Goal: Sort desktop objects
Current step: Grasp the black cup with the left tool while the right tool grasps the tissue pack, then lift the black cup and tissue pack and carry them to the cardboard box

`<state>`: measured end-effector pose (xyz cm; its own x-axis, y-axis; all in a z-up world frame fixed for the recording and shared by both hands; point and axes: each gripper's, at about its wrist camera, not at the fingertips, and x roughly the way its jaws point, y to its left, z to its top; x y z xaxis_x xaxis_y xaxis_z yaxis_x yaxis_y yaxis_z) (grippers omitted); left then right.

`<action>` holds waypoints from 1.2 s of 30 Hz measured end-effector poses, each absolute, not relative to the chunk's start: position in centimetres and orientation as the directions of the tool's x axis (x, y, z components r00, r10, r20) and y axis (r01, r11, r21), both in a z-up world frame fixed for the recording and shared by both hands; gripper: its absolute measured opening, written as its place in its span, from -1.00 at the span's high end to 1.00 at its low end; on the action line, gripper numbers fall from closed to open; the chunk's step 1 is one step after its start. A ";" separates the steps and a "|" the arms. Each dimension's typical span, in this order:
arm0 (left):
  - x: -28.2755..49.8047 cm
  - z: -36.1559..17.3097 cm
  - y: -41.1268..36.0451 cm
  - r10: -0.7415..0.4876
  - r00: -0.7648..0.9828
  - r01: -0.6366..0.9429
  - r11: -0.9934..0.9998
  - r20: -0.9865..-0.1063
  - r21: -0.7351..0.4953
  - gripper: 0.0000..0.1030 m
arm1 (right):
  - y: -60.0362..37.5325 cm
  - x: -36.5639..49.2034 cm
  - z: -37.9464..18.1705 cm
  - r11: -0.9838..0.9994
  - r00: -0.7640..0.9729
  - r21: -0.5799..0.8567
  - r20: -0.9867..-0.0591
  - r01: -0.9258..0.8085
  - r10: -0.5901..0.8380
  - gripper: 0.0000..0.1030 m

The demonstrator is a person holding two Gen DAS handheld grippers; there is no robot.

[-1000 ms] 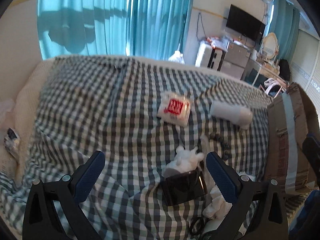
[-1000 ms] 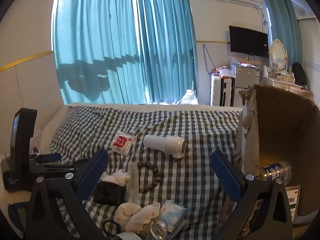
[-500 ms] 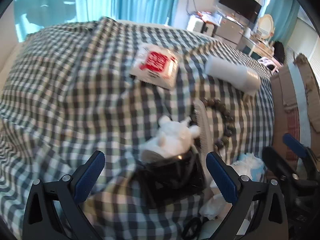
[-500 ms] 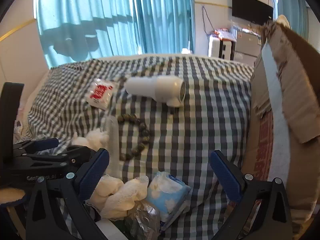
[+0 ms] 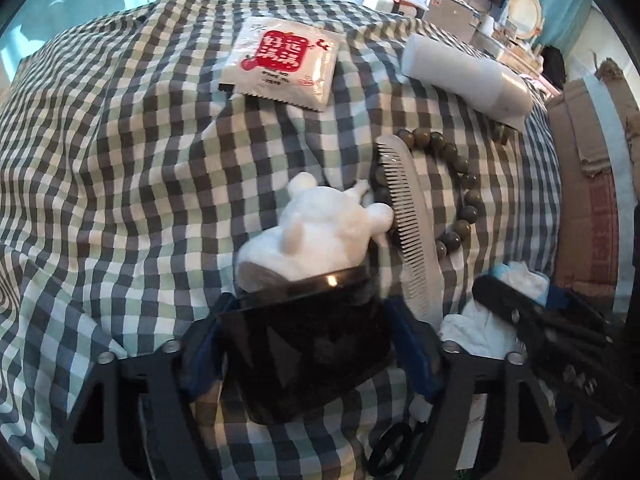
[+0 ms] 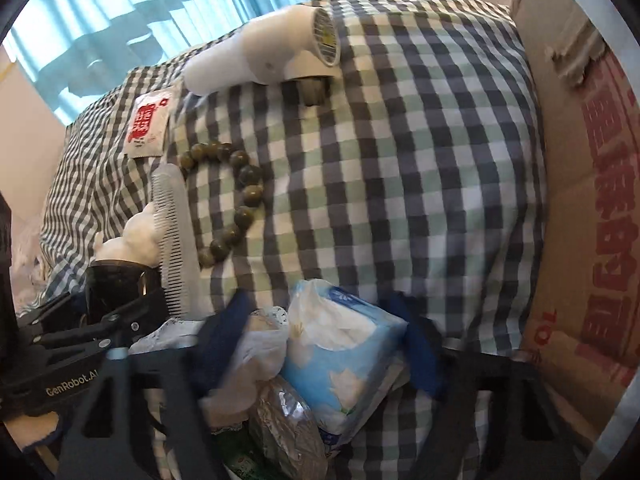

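The black box [image 5: 308, 354] with the white plush [image 5: 320, 232] lies on the checked bed [image 5: 120, 160], clamped in the left claw [image 5: 308, 344]. The right claw [image 6: 320, 344] grips the tissue pack [image 6: 340, 356]. Grasping seems done; lifting toward the cardboard box [image 6: 592, 200] likely follows.

Left tool [image 5: 308, 344] now closed around black jar [image 5: 308, 356], right tool [image 6: 316, 344] around tissue pack [image 6: 340, 356]
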<state>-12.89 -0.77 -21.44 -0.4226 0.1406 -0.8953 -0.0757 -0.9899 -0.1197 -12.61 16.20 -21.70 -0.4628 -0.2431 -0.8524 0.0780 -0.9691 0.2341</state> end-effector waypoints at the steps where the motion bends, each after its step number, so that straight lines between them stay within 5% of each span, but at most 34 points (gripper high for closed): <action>1: -12.8 -21.3 -0.7 0.138 -0.426 -0.077 -0.990 -0.894 -0.116 -0.40 | 16.2 -12.5 -21.6 -0.970 -0.469 0.227 -0.850 0.083 -0.240 -0.02; 10: -11.7 -20.2 -1.3 0.177 -0.470 -0.094 -0.984 -0.865 -0.150 -0.35 | 16.2 -11.4 -19.5 -0.959 -0.545 0.250 -0.790 0.134 -0.281 0.59; 14: -11.2 -19.0 -2.1 0.170 -0.497 -0.094 -0.985 -0.851 -0.143 -0.19 | 16.6 -11.0 -18.5 -0.955 -0.575 0.258 -0.764 0.144 -0.293 0.61; 36: -7.8 -11.5 -4.7 0.158 -0.664 -0.066 -0.986 -0.731 -0.153 -0.18 | 16.5 -7.1 -11.7 -0.962 -0.763 0.181 -0.586 0.203 -0.271 0.64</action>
<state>-7.80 -4.67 -11.46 -0.6637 0.1582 -0.7311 -0.0664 -0.9860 -0.1530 -7.14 16.46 -11.70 -0.7634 -0.2713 -0.5862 0.2029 -0.9623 0.1812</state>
